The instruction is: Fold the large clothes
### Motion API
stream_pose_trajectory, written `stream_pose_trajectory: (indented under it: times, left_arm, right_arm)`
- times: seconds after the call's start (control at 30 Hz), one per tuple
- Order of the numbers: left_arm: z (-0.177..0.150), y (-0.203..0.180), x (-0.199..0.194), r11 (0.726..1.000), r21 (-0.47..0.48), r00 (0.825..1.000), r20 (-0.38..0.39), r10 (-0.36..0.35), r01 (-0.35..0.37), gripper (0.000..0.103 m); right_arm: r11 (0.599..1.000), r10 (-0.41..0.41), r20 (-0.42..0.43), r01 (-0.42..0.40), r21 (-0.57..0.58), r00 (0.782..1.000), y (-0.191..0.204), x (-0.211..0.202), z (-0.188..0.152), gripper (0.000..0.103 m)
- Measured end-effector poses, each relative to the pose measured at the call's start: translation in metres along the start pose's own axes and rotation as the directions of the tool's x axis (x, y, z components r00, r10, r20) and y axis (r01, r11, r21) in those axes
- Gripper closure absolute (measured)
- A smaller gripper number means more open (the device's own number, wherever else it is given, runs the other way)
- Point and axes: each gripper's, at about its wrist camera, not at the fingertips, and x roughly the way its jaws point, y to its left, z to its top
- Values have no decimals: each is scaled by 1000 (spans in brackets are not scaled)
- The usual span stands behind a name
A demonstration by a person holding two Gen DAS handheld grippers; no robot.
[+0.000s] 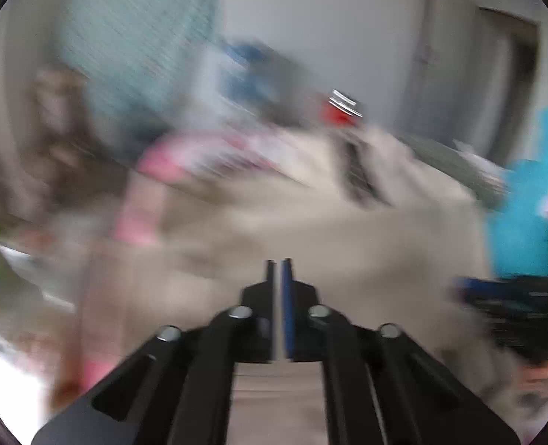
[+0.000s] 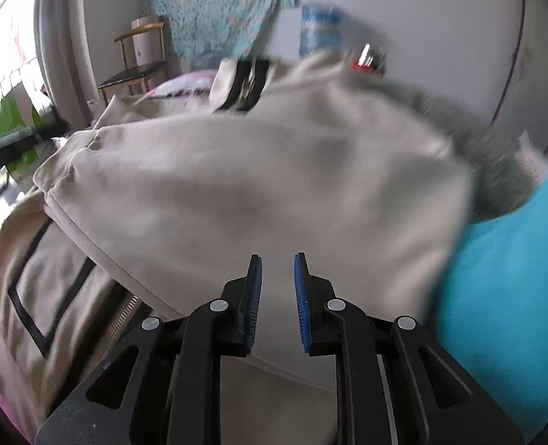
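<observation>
A large beige garment (image 2: 259, 185) with black trim and a grey fur edge (image 2: 489, 155) lies bunched on the bed. It also shows, blurred, in the left wrist view (image 1: 311, 230). My left gripper (image 1: 278, 263) has its jaws nearly together over the beige cloth; blur hides whether cloth is pinched. My right gripper (image 2: 277, 259) is open with a small gap, its blue pads (image 2: 300, 296) just above a fold of the garment. The right gripper also shows at the right edge of the left wrist view (image 1: 515, 307).
A turquoise cloth (image 2: 507, 282) lies right of the garment. A pink striped sheet (image 1: 170, 163) covers the bed at the left. A chair (image 2: 137, 63) stands by the far wall, near a patterned teal hanging (image 2: 218, 7). A red item (image 2: 368, 61) sits behind the garment.
</observation>
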Motion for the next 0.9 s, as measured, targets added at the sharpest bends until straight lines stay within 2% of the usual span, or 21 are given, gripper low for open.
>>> stream_pose_trajectory:
  times: [0.03,0.1,0.13,0.17,0.2,0.23,0.27,0.3,0.33,0.4,0.47,0.5,0.53,0.57,0.6,0.63,0.7,0.77,0.83,0.87,0.9]
  left_arm:
    - [-5,2,13,998,-39,998,-38,-48,47,103]
    - [-17,27,29,991,-131,998,-64,-4,-4,103]
    - [-24,53,34,975,-219,998,-68,11,-26,102]
    - [-31,84,34,936,-352,998,-42,-49,31,100]
    - [-36,105,32,883,-458,992,-13,-123,103,100]
    - [-40,118,31,832,-538,987,3,-163,139,100]
    - [-40,123,26,787,-603,988,12,-156,132,101]
    - [-38,121,22,779,-617,991,11,-135,113,101]
    - [-32,113,16,790,-605,993,15,-118,103,102]
    - [-21,87,14,834,-527,985,44,-169,167,102]
    - [-15,56,21,881,-431,978,18,-208,195,102]
    - [-16,46,27,893,-405,976,-3,-216,196,102]
    - [-19,41,35,909,-378,978,-29,-204,178,102]
    - [-21,40,41,924,-357,986,-45,-163,136,102]
    - [-29,46,46,939,-337,996,-37,-80,63,102]
    - [-35,52,47,936,-344,996,-19,-88,76,100]
    - [-43,66,50,906,-404,991,5,-136,126,100]
    - [-36,55,49,926,-371,997,-17,-78,66,100]
    - [-29,34,39,954,-296,998,-36,41,-50,101]
    - [-26,26,31,962,-262,996,-14,83,-83,101]
    - [-25,12,18,977,-206,997,40,64,-54,101]
  right_arm:
    - [999,7,-31,-6,41,999,-7,10,-4,86]
    - [994,33,-22,-30,107,999,-27,12,-17,86]
    - [993,17,-18,-15,119,1000,-33,6,-22,86]
    - [993,6,-18,-3,117,1000,-38,1,-25,87]
    - [995,-13,-23,15,100,1000,-41,-6,-26,87]
    - [996,-50,-30,52,76,998,-39,-12,-26,87]
    - [993,-109,-22,110,37,994,-33,-19,-24,87]
    - [992,-124,-5,124,16,992,-28,-25,-26,85]
    - [995,-104,23,104,4,994,-21,-33,-25,81]
    - [1000,-31,62,31,1,998,-12,-40,-21,81]
    - [1000,8,75,-8,-12,997,-2,-37,-17,78]
    - [1000,29,69,-29,-10,997,0,-31,-15,76]
    - [999,36,35,-36,1,999,0,-19,-16,72]
    - [999,32,-15,-32,29,999,-5,-3,-20,71]
    - [996,63,-32,-61,63,998,-12,7,-26,71]
    - [991,100,-6,-99,90,995,-18,8,-30,71]
    - [979,149,16,-149,137,989,-32,3,-37,71]
    - [980,149,8,-149,130,989,-38,-3,-39,71]
    - [986,134,3,-134,103,991,-35,-2,-37,71]
    - [988,124,4,-124,97,992,-35,-1,-40,71]
    - [990,112,8,-112,88,994,-34,-1,-44,71]
